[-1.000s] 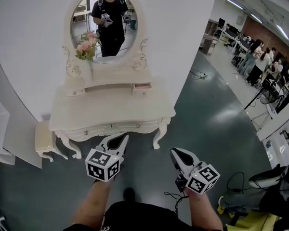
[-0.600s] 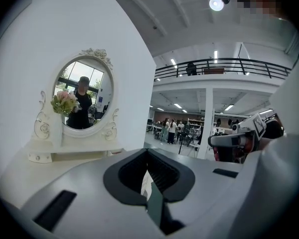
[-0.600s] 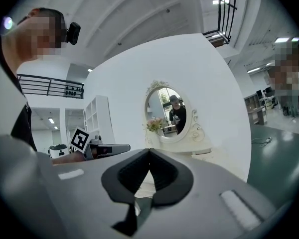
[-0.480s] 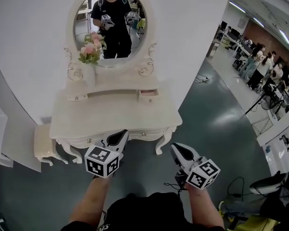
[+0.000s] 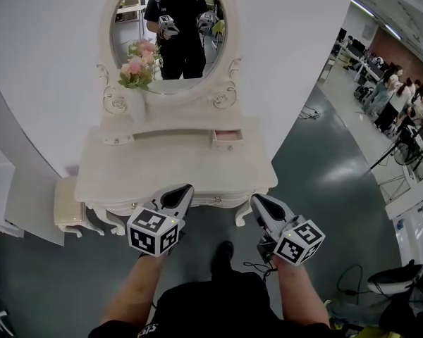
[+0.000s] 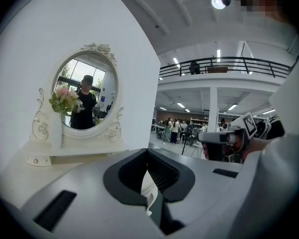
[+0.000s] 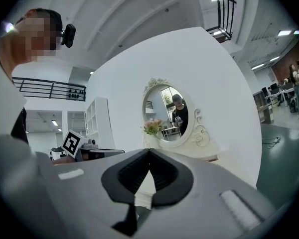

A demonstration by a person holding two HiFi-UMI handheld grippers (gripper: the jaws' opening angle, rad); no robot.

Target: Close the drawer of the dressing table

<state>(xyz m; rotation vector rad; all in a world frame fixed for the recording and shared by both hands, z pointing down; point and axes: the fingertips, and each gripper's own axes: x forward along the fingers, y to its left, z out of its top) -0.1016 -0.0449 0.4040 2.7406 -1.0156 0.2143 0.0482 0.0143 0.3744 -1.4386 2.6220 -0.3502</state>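
Drawer (image 5: 228, 136): small, pulled out, pinkish inside; right end of the raised back tier, centre of the head view.
Dressing table (image 5: 99, 182): cream, carved, with curved legs.
Worktop (image 5: 197, 164): pale and bare.
Mirror (image 5: 170, 34): oval, upper centre; it reflects a person in black.
Flowers (image 5: 137, 65): pink bunch at the mirror's lower left.
Left hand-held gripper (image 5: 178, 196) (image 6: 147, 152): jaws closed together, nothing between them; tip over the worktop's front edge.
Right hand-held gripper (image 5: 257, 201) (image 7: 149, 152): jaws closed, empty; near the right front corner.
Stool (image 5: 67, 206): cream, lower left, beside the table.
Wall (image 5: 42, 48): white, curved.
Floor (image 5: 317, 167): dark grey-green, glossy.
People (image 5: 388, 94): standing, upper right, in an open hall.
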